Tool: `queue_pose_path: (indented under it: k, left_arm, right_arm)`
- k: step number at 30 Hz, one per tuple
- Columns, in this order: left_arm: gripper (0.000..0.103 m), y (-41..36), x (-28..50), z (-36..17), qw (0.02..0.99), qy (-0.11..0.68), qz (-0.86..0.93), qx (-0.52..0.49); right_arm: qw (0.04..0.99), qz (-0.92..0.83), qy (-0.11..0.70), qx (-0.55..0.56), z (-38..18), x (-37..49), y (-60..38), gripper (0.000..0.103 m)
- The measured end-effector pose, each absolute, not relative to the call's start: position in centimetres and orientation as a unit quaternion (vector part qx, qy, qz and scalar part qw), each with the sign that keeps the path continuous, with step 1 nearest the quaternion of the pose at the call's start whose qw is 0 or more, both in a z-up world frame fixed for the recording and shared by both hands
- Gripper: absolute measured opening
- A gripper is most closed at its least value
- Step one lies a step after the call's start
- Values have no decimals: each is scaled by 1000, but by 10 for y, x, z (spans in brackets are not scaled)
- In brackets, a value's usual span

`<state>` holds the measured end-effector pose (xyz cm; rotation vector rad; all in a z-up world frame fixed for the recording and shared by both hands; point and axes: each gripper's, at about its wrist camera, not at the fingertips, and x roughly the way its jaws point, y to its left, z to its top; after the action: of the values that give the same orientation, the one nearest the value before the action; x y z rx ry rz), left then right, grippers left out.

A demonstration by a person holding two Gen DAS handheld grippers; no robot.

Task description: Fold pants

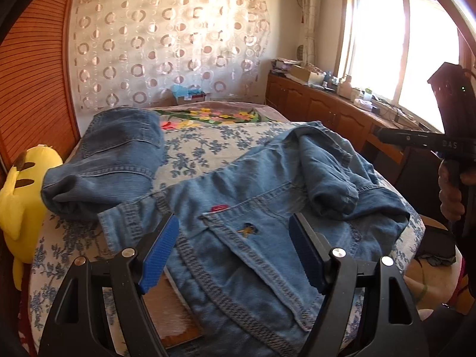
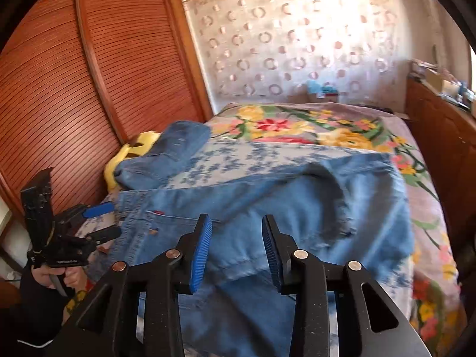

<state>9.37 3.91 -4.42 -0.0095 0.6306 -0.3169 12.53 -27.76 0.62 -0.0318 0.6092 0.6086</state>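
Folding so far: we judge the jeans part-folded, 1 leg doubled back over the seat, the stack not yet squared.
Landmark: the back pocket with its small embroidered mark; we place everything from it.
Jeans: spread on the floral sheet, waistband on the near side of the pocket, the doubled leg lying rumpled just right of it in the left wrist view.
Other denim: a second folded piece lies well left of and beyond the pocket, touching a yellow plush toy.
Left gripper: we see it wide, empty, pads apart on either side of the pocket and above the cloth.
Right gripper: we see it at a narrow gap, nothing pinched; a hem edge lies under it, right of the pocket.
Handling: we expect soft but weighty denim that drapes, sags between 2 grips and drags on the sheet; not fragile, not slippery.
Where to hold: we would pinch the thick stitched edges, waistband near the pocket and the hem at the fold, since seams carry the load and the thin middle would bunch.
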Motion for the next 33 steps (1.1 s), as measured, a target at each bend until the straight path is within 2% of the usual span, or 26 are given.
queue_pose_path:
  k: [18,28,30,33]
  left_arm:
    - [77,-36,102,-50,921,322,-211,56]
    - [77,-96,119,-49,897,339,-266,99]
    - [75,-108,123,-54,890,347,-275,108]
    - [65,-120,130,-62,882,360,-278,126]
  right_arm:
    - [931,183,311,-53,-58,130,-271,37]
    - [933,159,318,-51,-51,132,-262,37]
    - [934,159,316,-45,-49,132,-265,37]
    - [935,160,313,-43,-50,129,-265,37]
